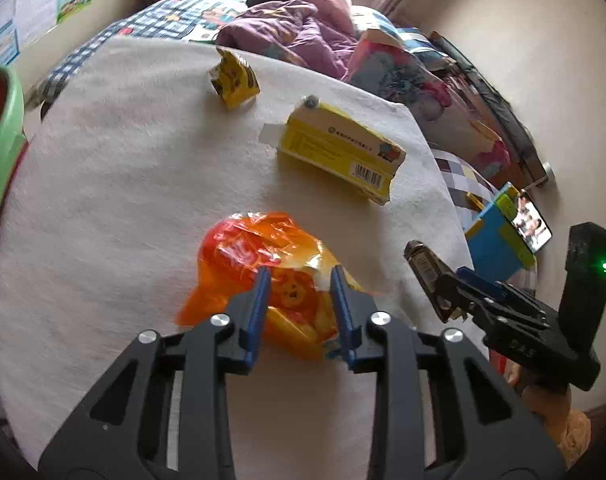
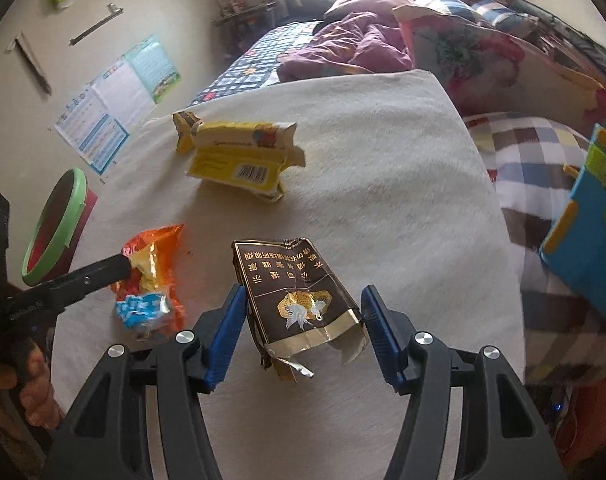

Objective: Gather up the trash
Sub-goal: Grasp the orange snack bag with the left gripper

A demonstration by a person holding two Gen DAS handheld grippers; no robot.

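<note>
On the white blanket [image 1: 115,200] lies a crumpled orange snack wrapper [image 1: 263,248] [image 2: 155,272]. My left gripper [image 1: 301,280] is shut on it, blue pads pressing its near end; in the right wrist view that gripper [image 2: 119,266] reaches in from the left. A torn brown and gold cigarette pack [image 2: 299,300] sits between the fingers of my right gripper [image 2: 303,294], which is shut on it. In the left wrist view the pack [image 1: 421,262] sticks out of that gripper [image 1: 451,292] above the blanket's right edge. Farther back lie a torn yellow box [image 1: 339,152] [image 2: 239,160] and a small crumpled yellow packet [image 1: 233,78].
A red bin with a green rim [image 1: 3,140] [image 2: 51,232] stands off the blanket's left side. A purple quilt [image 1: 287,32] and pillows [image 1: 407,76] are piled at the back. On the right a blue box [image 1: 495,248] holds a lit phone [image 1: 531,226].
</note>
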